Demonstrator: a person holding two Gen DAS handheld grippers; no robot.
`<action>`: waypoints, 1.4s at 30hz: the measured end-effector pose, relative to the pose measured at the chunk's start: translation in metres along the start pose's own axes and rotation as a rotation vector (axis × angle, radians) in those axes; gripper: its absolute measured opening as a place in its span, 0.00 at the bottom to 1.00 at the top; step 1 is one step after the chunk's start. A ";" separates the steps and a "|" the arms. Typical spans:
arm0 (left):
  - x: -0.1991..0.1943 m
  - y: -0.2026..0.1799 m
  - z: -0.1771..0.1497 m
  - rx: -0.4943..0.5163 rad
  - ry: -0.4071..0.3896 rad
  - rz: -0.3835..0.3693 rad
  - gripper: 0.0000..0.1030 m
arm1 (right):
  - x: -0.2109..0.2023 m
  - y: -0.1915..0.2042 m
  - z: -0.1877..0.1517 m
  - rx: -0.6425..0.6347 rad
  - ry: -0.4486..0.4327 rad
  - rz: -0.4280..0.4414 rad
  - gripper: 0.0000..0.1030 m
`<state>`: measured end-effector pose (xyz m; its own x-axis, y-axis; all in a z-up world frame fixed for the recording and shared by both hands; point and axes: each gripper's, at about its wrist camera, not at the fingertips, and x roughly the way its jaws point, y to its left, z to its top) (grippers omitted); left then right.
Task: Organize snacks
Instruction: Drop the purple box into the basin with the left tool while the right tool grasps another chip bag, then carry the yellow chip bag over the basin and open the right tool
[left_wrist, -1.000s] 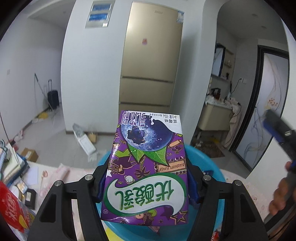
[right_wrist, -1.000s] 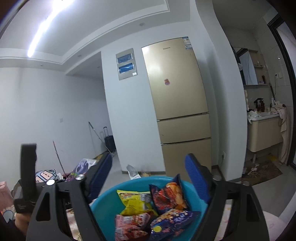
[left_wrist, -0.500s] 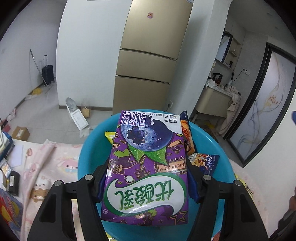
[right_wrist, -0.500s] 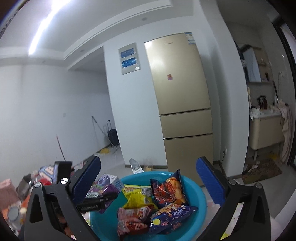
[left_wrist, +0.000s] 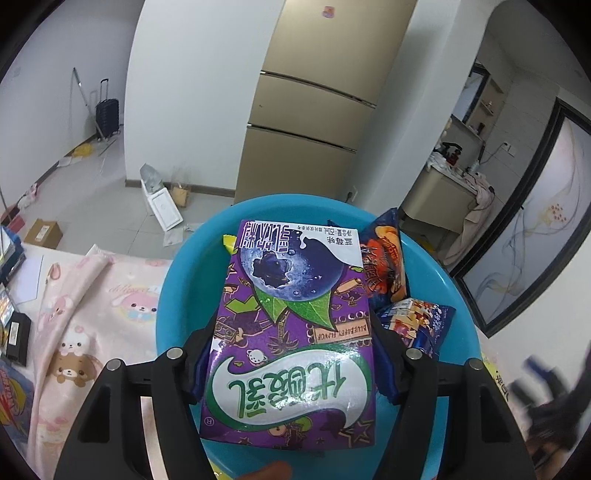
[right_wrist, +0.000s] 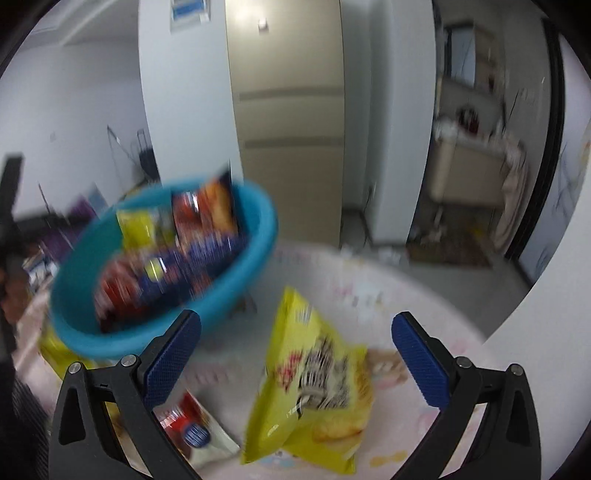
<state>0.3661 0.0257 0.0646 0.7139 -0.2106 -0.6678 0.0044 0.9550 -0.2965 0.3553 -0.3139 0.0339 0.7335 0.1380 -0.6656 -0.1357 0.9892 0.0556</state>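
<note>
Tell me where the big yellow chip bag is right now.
In the right wrist view, the yellow chip bag lies on the pink tablecloth between the open right tongs, just right of the blue basin.

Purple carton (left_wrist: 291, 325) is hiding the left gripper's (left_wrist: 291, 354) fingertips and most of the blue basin's (left_wrist: 454, 314) contents, a blurred dark shape (left_wrist: 546, 398) is smearing the near right, and motion blur is making snack packets (right_wrist: 170, 254) in the basin unreadable in the right wrist view.
</note>
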 end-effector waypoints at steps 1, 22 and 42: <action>0.000 0.000 -0.001 0.001 0.001 0.004 0.67 | 0.016 -0.001 -0.006 0.000 0.056 -0.007 1.00; 0.013 -0.008 -0.005 0.035 0.047 0.081 0.68 | -0.017 -0.010 -0.001 -0.041 -0.031 -0.121 0.59; -0.034 -0.007 0.010 0.047 -0.130 0.141 1.00 | 0.038 0.079 0.146 -0.021 -0.214 0.291 0.59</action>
<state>0.3486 0.0279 0.0964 0.7942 -0.0480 -0.6057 -0.0716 0.9826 -0.1716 0.4699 -0.2235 0.1217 0.7845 0.4234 -0.4532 -0.3715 0.9059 0.2033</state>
